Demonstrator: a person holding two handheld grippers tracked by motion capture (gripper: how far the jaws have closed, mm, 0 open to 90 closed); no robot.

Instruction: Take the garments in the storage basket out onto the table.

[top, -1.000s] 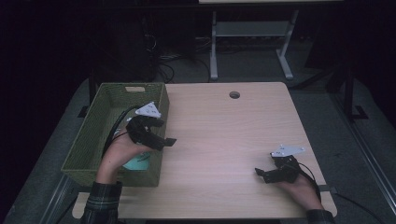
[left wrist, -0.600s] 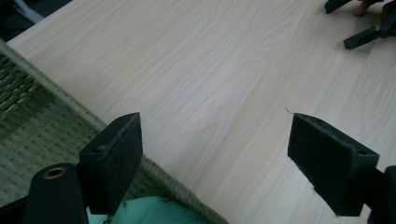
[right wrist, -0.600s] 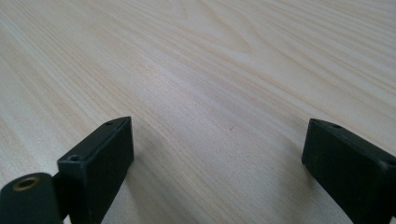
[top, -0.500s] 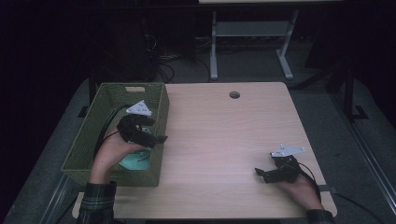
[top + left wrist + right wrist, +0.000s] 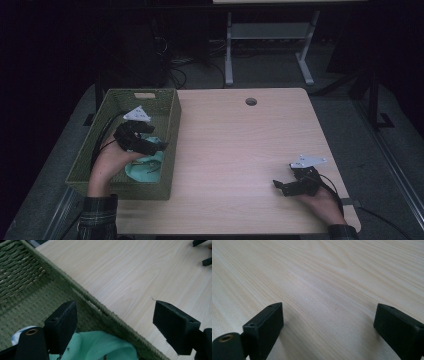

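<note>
The left gripper point(image 5: 159, 145) hangs over the woven green basket point(image 5: 172, 131) at the counter's point(image 5: 240, 150) left edge, jaws spread wide after easing in a touch, nothing between them. The mint-green cloth point(image 5: 100, 345) lies crumpled in the basket, just under the jaws. To grab it cleanly, I'd dip straight down past the rim and pinch a raised fold. The right gripper point(image 5: 281, 186) rests on the bare wood, jaws spread, empty.
</note>
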